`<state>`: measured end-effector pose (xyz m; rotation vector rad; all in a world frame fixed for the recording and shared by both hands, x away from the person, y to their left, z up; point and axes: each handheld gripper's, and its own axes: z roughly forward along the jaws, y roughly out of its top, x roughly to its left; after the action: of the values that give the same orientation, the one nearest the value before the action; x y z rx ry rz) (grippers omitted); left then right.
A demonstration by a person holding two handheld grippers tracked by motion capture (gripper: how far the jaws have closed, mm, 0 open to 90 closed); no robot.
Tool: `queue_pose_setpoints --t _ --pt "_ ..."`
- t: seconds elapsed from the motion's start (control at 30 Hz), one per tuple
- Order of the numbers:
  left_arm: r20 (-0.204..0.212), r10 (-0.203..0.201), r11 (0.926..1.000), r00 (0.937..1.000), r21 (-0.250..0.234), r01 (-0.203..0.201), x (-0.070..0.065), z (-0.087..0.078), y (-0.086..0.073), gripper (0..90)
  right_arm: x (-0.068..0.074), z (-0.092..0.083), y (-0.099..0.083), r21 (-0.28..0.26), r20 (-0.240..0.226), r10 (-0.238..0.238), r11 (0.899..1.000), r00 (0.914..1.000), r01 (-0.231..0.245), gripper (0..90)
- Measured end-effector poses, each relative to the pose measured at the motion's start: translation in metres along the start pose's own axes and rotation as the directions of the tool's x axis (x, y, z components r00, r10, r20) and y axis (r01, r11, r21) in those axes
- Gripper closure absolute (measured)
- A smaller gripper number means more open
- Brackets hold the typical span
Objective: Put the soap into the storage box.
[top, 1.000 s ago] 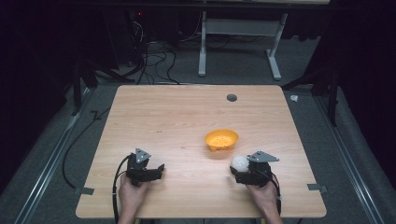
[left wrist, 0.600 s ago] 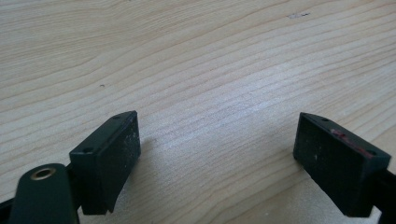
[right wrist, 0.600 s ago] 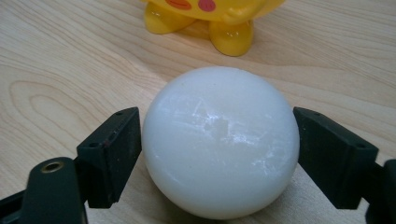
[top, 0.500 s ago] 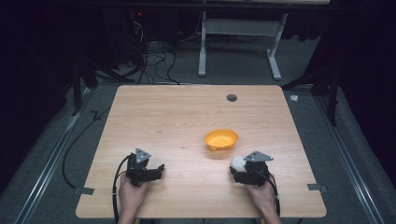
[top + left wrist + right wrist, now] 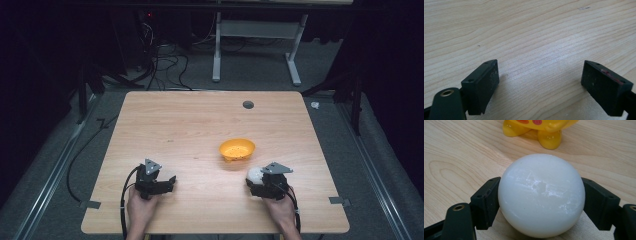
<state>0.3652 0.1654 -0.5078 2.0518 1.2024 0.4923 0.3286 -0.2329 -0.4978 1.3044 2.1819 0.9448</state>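
Clamping the white ball near the table's front edge, the right gripper has just been closing its jaws onto it, likely for lifting toward the yellow bowl just beyond. The left gripper rests open and empty near the front-left.

The white ball is round, smooth and slightly glossy, with faint scuffed patches on the side facing the right gripper view. It sits low over the wooden table, just on the person's side of the yellow bowl and apart from it. Black pads press on it from both sides at about its widest part. The bowl stands upright on small feet, with red marks on its outside, and looks empty from above.
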Motion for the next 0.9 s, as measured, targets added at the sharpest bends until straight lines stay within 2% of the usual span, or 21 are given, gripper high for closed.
queue_pose_setpoints --t 0.27,0.53,0.9 --pt "0.000 0.000 1.0000 1.0000 0.000 0.000 0.000 0.000 0.000 15.2 0.000 -0.008 0.005 -0.035 -0.008 0.004 0.999 1.0000 -0.004 23.4" --pt "-0.001 -0.002 1.0000 1.0000 0.001 0.002 0.000 0.000 0.000 15.2 0.002 -0.022 0.022 -0.090 -0.025 -0.020 0.996 0.9995 0.017 23.5" --pt "-0.001 -0.002 1.0000 1.0000 0.001 0.002 0.000 0.000 0.000 15.2 0.001 -0.031 0.039 -0.134 -0.027 -0.008 0.991 0.9996 0.005 23.5"
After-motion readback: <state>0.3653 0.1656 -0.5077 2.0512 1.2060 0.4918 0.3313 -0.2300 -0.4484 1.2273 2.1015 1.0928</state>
